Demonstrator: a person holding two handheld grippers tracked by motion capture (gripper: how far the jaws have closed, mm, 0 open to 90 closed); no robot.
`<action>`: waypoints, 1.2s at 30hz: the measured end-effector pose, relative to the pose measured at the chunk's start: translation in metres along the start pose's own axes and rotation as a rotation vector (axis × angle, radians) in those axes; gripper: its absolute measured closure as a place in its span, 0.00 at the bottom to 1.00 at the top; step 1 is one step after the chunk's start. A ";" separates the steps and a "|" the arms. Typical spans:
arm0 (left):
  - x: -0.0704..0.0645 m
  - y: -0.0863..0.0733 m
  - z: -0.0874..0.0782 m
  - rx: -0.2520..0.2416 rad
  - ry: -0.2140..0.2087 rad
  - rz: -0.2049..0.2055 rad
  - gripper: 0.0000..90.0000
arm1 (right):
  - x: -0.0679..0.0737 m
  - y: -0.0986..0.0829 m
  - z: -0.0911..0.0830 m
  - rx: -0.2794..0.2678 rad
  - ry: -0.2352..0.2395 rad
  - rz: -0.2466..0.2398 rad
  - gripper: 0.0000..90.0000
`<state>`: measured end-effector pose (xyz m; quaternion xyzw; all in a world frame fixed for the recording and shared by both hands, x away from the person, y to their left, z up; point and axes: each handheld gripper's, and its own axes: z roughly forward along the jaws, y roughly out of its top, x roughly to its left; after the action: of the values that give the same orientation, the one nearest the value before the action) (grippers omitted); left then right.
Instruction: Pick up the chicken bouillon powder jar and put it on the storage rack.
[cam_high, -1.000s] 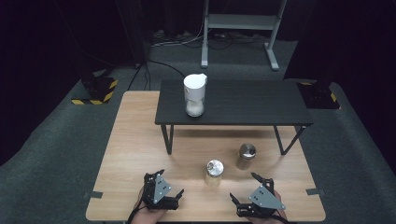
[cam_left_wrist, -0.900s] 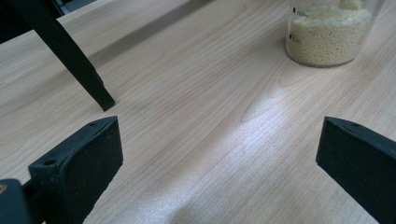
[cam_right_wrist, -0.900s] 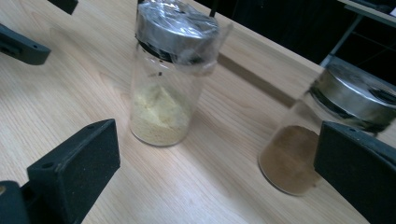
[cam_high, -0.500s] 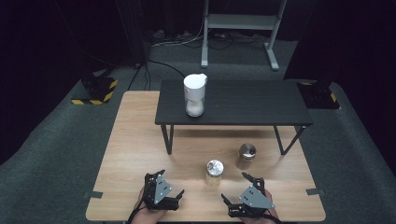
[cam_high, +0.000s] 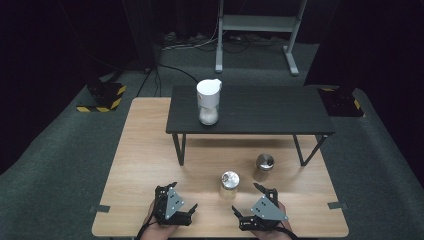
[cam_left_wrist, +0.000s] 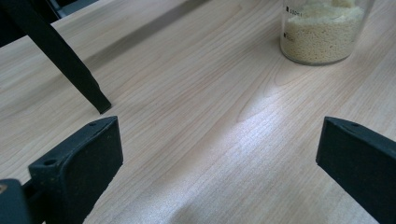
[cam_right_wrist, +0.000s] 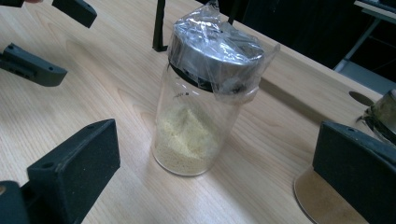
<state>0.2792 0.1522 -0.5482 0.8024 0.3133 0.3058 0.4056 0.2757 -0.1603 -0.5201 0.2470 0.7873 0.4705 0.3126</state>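
Note:
A glass jar (cam_high: 229, 184) of yellow grains, with a metal lid under plastic wrap, stands on the wooden table (cam_high: 145, 160) near the front. My right gripper (cam_high: 246, 198) is open just in front of it, to the right. In the right gripper view the jar (cam_right_wrist: 205, 93) stands between and beyond the wide-apart jaws of the right gripper (cam_right_wrist: 217, 154). My left gripper (cam_high: 182, 196) is open to the left of the jar. The jar (cam_left_wrist: 322, 37) sits far off at upper right in the left gripper view, where the left gripper (cam_left_wrist: 219, 154) holds nothing.
A second lidded jar (cam_high: 264, 166) stands behind and to the right; it is at the right edge as the second jar (cam_right_wrist: 380, 116). A low black table (cam_high: 260, 112) spans the back and carries a white jug (cam_high: 208, 101). One of its legs (cam_left_wrist: 60, 56) is close.
My right gripper has shifted left and turned toward the near jar, jaws still apart. The left gripper and the jars have stayed put.

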 end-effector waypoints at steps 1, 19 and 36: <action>0.000 0.000 0.000 0.000 0.000 0.000 0.01 | 0.000 0.000 0.000 0.000 0.000 0.000 0.00; 0.001 0.000 0.000 -0.005 -0.016 -0.001 0.01 | -0.003 0.011 0.016 -0.016 0.022 0.048 0.00; 0.001 0.000 -0.001 -0.007 -0.026 0.001 0.01 | -0.007 0.016 0.028 -0.037 0.039 0.112 0.00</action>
<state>0.2794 0.1535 -0.5479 0.8050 0.3064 0.2969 0.4122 0.3021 -0.1419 -0.5135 0.2756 0.7695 0.5062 0.2752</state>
